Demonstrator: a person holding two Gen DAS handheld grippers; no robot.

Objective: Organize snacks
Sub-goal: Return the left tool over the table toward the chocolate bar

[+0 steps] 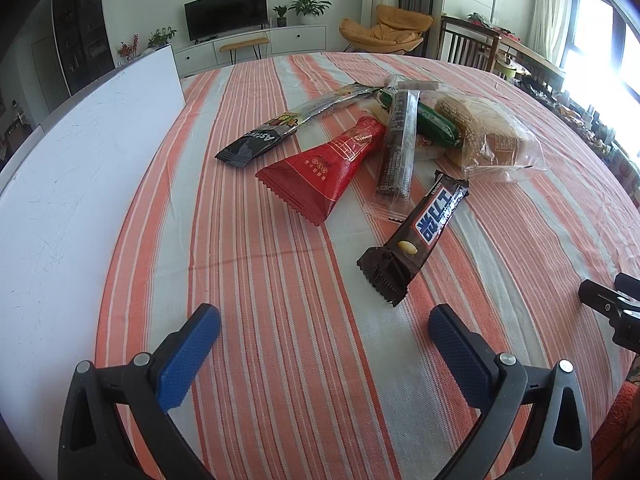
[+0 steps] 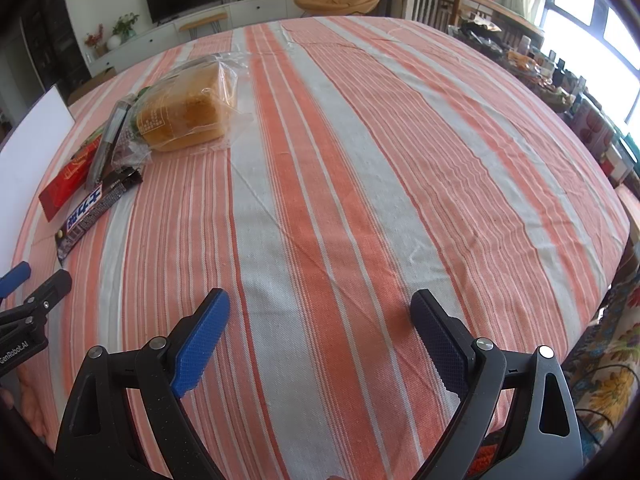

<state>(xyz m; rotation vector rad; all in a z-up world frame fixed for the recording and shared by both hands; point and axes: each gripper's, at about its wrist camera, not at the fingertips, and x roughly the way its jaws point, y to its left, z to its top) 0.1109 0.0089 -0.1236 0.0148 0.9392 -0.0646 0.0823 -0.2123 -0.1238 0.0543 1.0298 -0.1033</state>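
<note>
Several snacks lie in a loose pile on the striped tablecloth [image 1: 280, 280]: a brown chocolate bar [image 1: 416, 236] nearest, a red packet [image 1: 328, 168], a clear-wrapped dark wafer stick [image 1: 398, 148], a long black-and-silver packet [image 1: 280, 128], a green sausage-shaped snack [image 1: 432, 120] and bagged bread [image 1: 488, 136]. My left gripper [image 1: 324, 332] is open and empty, short of the chocolate bar. My right gripper [image 2: 320, 316] is open and empty over bare cloth; the bread [image 2: 188, 112], the chocolate bar [image 2: 96, 208] and the red packet [image 2: 68, 184] lie to its far left.
A white board [image 1: 80, 168] lies along the table's left side. The right gripper's black frame [image 1: 612, 304] shows at the left wrist view's right edge. Cluttered shelves and a window stand beyond the table's right edge. A TV, cabinet and orange chair stand behind.
</note>
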